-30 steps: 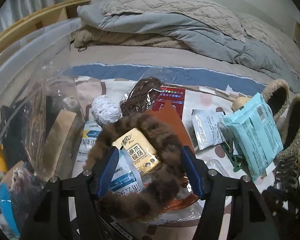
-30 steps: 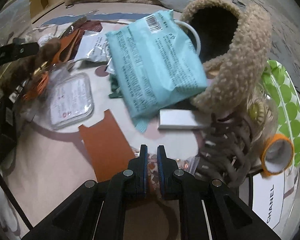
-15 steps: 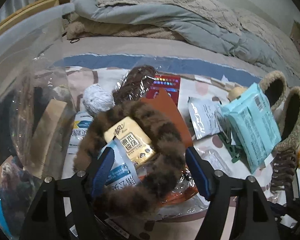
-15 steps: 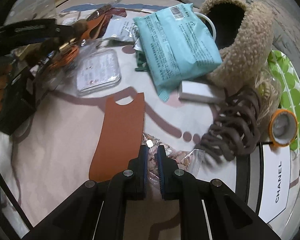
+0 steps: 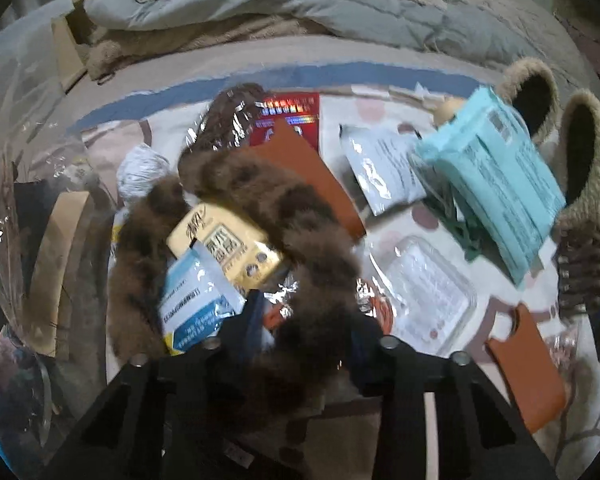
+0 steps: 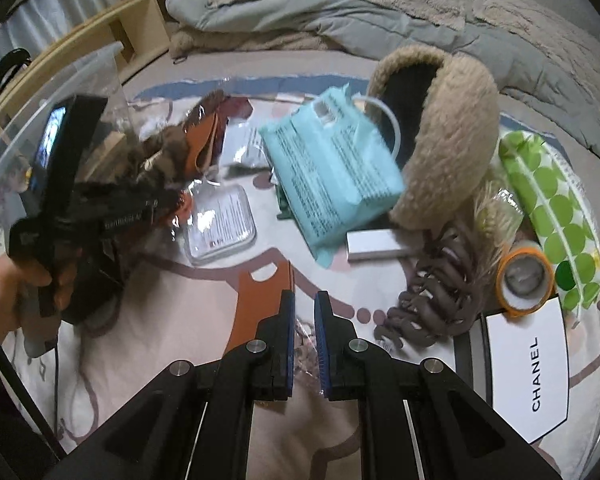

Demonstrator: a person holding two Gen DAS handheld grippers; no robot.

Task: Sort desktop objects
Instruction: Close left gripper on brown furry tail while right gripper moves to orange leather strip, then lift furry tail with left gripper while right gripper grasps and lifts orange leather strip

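A brown furry headband [image 5: 260, 200] lies looped over a yellow packet [image 5: 224, 244] and a blue-white packet [image 5: 192, 304]. My left gripper [image 5: 308, 320] is closing on the band's near side, and both pads squeeze the fur. The right wrist view shows that gripper [image 6: 100, 216] in a person's hand [image 6: 4, 288] at the left. My right gripper [image 6: 303, 300] is shut on a small clear bag [image 6: 305, 344] of pinkish bits, raised over an orange leather sleeve [image 6: 256, 304].
A teal wipes pack [image 6: 332, 176] leans on fleece slippers [image 6: 448, 140]. Near them lie a clear plastic case [image 6: 220, 224], a brown claw clip [image 6: 432, 300], an orange tape roll [image 6: 524, 280], a green dotted pack [image 6: 548, 208] and a white box [image 6: 528, 364]. A clear bin [image 5: 20, 160] stands at the left.
The left jaws opened a little, then closed in on the furry headband as the gripper sank. The right gripper rose with the small clear bag, and more of the table shows.
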